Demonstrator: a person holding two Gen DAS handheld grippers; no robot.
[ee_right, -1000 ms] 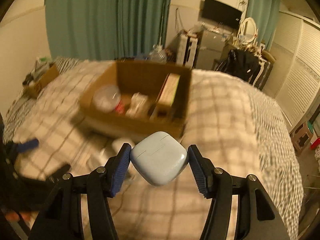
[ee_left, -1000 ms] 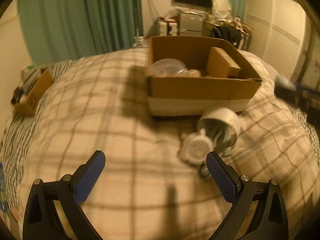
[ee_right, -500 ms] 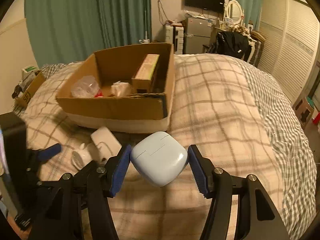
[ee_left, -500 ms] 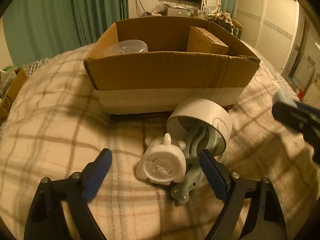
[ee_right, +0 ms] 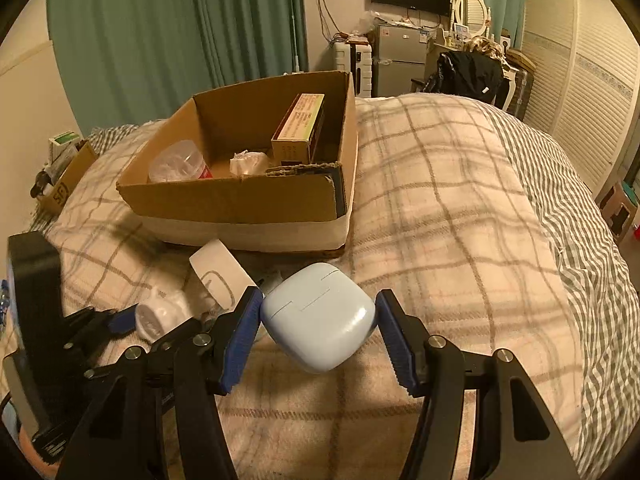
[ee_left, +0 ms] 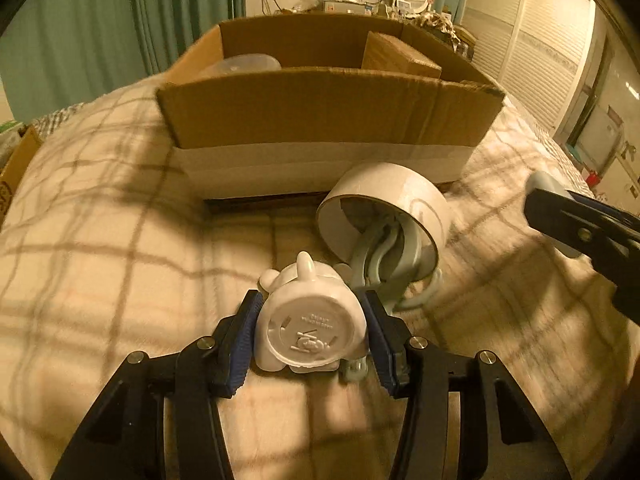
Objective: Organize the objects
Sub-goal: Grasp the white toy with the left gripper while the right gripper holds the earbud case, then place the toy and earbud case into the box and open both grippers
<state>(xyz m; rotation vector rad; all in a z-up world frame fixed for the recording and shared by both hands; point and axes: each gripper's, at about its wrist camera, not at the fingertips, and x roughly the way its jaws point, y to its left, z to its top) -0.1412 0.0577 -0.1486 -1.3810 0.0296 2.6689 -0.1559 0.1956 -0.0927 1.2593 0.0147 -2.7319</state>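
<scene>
My left gripper (ee_left: 312, 332) is shut on a small white figurine (ee_left: 310, 328) lying on the plaid blanket, its round base toward the camera. Just behind it lies a white cylindrical cup on its side (ee_left: 384, 208) with grey-green hooks spilling out. The open cardboard box (ee_left: 328, 120) stands behind that. My right gripper (ee_right: 318, 330) is shut on a pale blue rounded case (ee_right: 318, 326), held above the blanket in front of the box (ee_right: 240, 200). The right gripper also shows at the right edge of the left wrist view (ee_left: 580, 232).
The box holds a clear plastic container (ee_right: 176, 164), a wrapped white item (ee_right: 248, 162) and a tall carton (ee_right: 298, 128). A small cardboard box (ee_right: 66, 180) sits at the bed's left edge. Curtains, a fridge and closet doors stand beyond the bed.
My left gripper moved forward and closed on the white figurine. My right gripper still holds the blue case and has shifted slightly toward the box.
</scene>
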